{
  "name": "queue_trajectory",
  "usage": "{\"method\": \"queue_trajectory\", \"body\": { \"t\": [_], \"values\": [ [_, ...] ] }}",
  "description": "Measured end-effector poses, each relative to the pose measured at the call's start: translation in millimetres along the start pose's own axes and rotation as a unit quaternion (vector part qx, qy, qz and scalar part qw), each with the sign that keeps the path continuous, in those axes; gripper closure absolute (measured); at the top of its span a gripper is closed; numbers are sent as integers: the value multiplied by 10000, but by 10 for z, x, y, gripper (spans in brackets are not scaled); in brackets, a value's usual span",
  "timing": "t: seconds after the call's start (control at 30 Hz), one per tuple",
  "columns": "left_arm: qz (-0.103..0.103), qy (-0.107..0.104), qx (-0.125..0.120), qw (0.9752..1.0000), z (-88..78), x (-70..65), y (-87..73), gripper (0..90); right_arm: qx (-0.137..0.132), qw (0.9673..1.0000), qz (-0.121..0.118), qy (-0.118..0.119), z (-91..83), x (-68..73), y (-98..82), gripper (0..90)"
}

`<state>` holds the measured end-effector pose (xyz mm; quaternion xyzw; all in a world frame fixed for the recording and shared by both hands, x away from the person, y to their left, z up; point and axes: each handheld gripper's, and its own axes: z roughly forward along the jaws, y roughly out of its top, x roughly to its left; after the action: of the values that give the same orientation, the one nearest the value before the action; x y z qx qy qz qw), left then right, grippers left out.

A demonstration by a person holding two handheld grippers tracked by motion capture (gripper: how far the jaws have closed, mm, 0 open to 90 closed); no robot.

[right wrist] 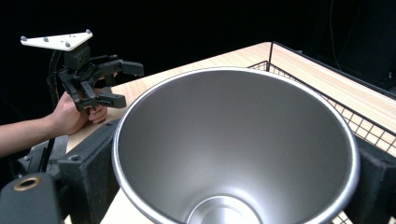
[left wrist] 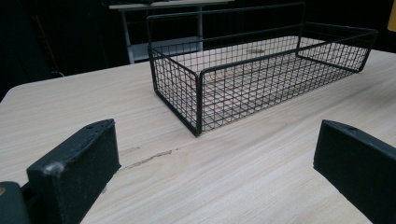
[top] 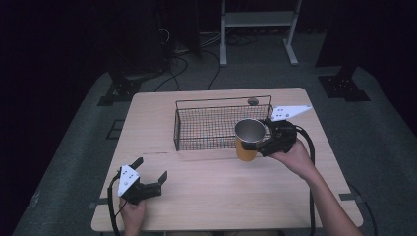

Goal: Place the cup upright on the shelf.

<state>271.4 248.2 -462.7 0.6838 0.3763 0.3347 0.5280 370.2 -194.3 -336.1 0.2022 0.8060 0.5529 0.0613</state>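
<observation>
High view showed the right gripper (top: 261,137) with its fingers clamped on the cup (top: 247,140), upright, at the near right corner of the basket (top: 196,123), which lay just beyond them. Left gripper (top: 150,172) rested wide open, well apart.

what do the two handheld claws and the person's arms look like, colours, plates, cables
Both claws are black, boxy frames with two flat, blocky black jaws. The left claw carries a white three-cornered plate with small dark dots; a black cable trails from it toward the table edge. The right claw has the same white dotted plate, long and pointed, and a thick black cable looping past the wrist. Both forearms are bare: no sleeves or gloves in sight.
</observation>
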Motion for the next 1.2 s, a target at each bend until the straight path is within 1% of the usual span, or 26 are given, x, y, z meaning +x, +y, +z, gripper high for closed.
{"method": "queue_trajectory", "body": {
  "t": [0.27, 0.5, 0.57, 0.83, 1.0, 1.03, 1.07, 1.2],
  "values": [
    [4, 5, -3, 10000, -2, 2, 0, 0, -18, 10000, 57, 8, 26, -112, 142, 87],
    [-5, -9, -4, 10000, 0, 0, -1, 0, 68, 9999, 77, -29, 73, -192, 217, 87],
    [-4, -14, -5, 10000, 0, -1, -1, 0, 111, 9999, 97, -48, 94, -221, 237, 87],
    [-11, -14, -6, 10000, -2, 3, -2, 0, 140, 9997, 162, -89, 216, -349, 320, 87],
    [-11, -21, -5, 10000, 0, 2, -1, 0, 166, 9996, 150, -147, 269, -386, 383, 87],
    [-11, -18, -3, 10000, 1, 0, -1, 0, 129, 9997, 142, -177, 283, -394, 397, 87],
    [-11, -20, -1, 10000, 1, 0, -1, 0, 123, 9997, 170, -154, 313, -420, 429, 87],
    [-18, -32, -14, 10000, -2, 1, -2, 0, 145, 9996, 156, -187, 358, -446, 483, 87]
  ]
}}
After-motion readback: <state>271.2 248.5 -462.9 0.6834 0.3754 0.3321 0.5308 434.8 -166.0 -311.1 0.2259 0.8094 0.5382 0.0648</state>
